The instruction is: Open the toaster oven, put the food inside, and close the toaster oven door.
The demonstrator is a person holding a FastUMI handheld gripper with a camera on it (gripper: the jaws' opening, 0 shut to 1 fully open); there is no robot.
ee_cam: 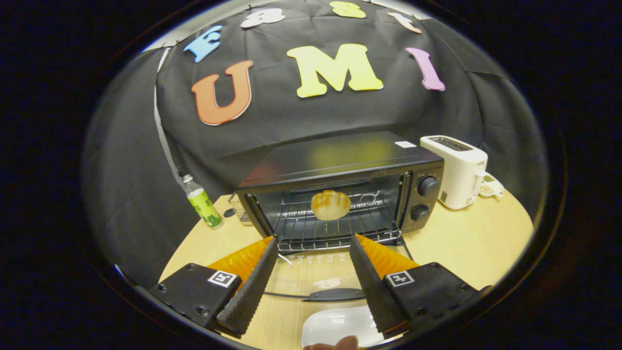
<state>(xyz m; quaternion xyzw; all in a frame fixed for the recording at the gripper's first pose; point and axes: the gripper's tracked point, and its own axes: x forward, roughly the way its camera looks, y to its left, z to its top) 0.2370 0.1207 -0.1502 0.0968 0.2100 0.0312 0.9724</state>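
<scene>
The black toaster oven stands on the wooden table with its glass door folded down flat toward me. The door's dark handle lies between my fingers. A golden bread roll rests on the wire rack inside the oven, just beyond my fingertips. My gripper is open with nothing between its fingers, the tips at the front edge of the oven's mouth, one at each side of the lowered door.
A white pop-up toaster stands right of the oven, with a small cup behind it. On the oven's left are a green-labelled bottle and a wire basket. A white plate lies below my fingers, a person's fingertip at its edge.
</scene>
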